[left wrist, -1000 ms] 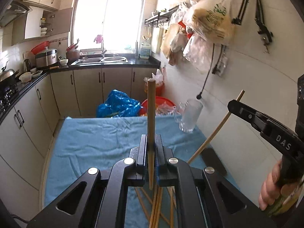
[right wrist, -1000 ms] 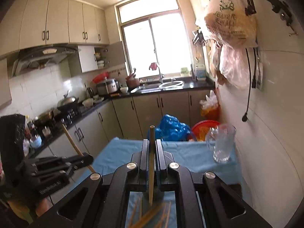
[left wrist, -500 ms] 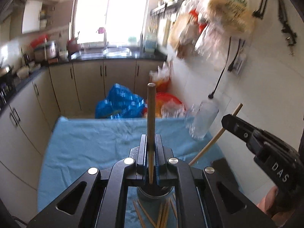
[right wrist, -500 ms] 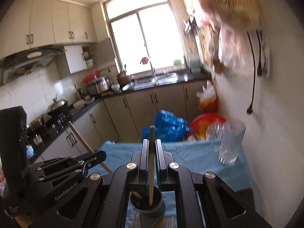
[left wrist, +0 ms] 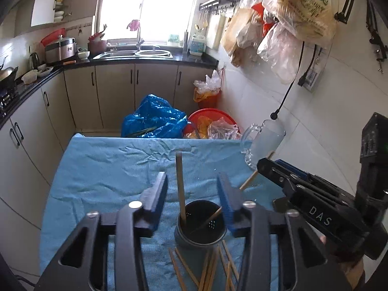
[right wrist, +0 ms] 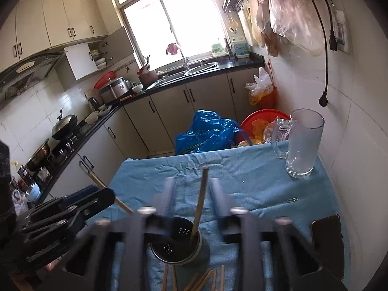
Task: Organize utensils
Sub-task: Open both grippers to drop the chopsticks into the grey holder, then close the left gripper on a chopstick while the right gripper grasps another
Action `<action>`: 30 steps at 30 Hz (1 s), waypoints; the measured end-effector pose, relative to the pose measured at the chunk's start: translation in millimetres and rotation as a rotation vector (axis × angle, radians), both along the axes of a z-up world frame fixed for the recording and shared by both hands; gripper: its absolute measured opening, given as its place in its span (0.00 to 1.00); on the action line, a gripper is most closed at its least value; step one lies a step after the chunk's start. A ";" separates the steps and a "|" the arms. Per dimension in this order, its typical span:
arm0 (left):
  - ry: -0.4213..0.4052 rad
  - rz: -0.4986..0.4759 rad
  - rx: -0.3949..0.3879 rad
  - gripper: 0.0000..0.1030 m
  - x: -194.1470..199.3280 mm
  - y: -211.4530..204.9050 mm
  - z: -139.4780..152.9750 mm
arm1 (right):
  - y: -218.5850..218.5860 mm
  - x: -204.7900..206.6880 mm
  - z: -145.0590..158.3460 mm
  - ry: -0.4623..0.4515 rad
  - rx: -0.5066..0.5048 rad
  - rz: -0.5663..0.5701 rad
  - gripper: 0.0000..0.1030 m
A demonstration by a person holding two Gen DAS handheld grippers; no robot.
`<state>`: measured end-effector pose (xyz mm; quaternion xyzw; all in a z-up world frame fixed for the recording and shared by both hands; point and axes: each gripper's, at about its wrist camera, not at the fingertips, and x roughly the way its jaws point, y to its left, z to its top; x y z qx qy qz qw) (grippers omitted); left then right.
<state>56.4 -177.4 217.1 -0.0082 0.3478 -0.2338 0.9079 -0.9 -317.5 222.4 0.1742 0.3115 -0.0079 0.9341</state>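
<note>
On the blue cloth (left wrist: 101,169) stands a dark metal holder (left wrist: 201,230), also seen in the right wrist view (right wrist: 180,245). My left gripper (left wrist: 191,178) hovers over it with its jaws opening. A wooden chopstick (left wrist: 180,189) stands in the holder between the fingers, clear of both pads. My right gripper (right wrist: 191,181), blurred, is opening as well. Its chopstick (right wrist: 201,201) leans in the same holder, free of the pads. Several loose chopsticks (left wrist: 208,271) lie in front of the holder. Each gripper appears at the edge of the other's view.
A glass mug (right wrist: 303,145) stands at the table's far right by the tiled wall. A dark phone (right wrist: 327,232) and a paper clip (right wrist: 292,200) lie on the cloth at the right. Beyond the far edge sit a blue bag (left wrist: 155,118) and a red basin (left wrist: 211,121).
Both grippers have sunk over the holder. Their jaws, shut on a chopstick each before, now stand apart, and the two chopsticks rest in the holder.
</note>
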 end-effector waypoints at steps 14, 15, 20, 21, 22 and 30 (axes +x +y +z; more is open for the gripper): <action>-0.041 0.051 0.015 0.56 -79.2 55.7 3.1 | -2.6 -76.8 27.5 -0.027 -0.043 -0.013 0.63; -0.034 0.052 0.022 0.56 -84.9 60.2 -2.3 | -2.9 -85.5 24.2 -0.015 -0.051 -0.010 0.66; 0.052 0.043 0.063 0.57 -106.5 73.1 -49.9 | -1.6 -120.2 -13.7 0.100 -0.088 0.008 0.69; 0.077 0.039 0.077 0.57 -110.0 73.8 -64.2 | -0.6 -125.8 -24.5 0.128 -0.087 0.015 0.69; 0.094 0.035 0.089 0.57 -111.9 73.5 -74.0 | 0.0 -131.0 -36.7 0.158 -0.086 0.024 0.69; 0.256 -0.114 0.198 0.48 -139.4 56.0 -164.2 | 14.6 -157.3 -131.2 0.354 -0.043 0.116 0.56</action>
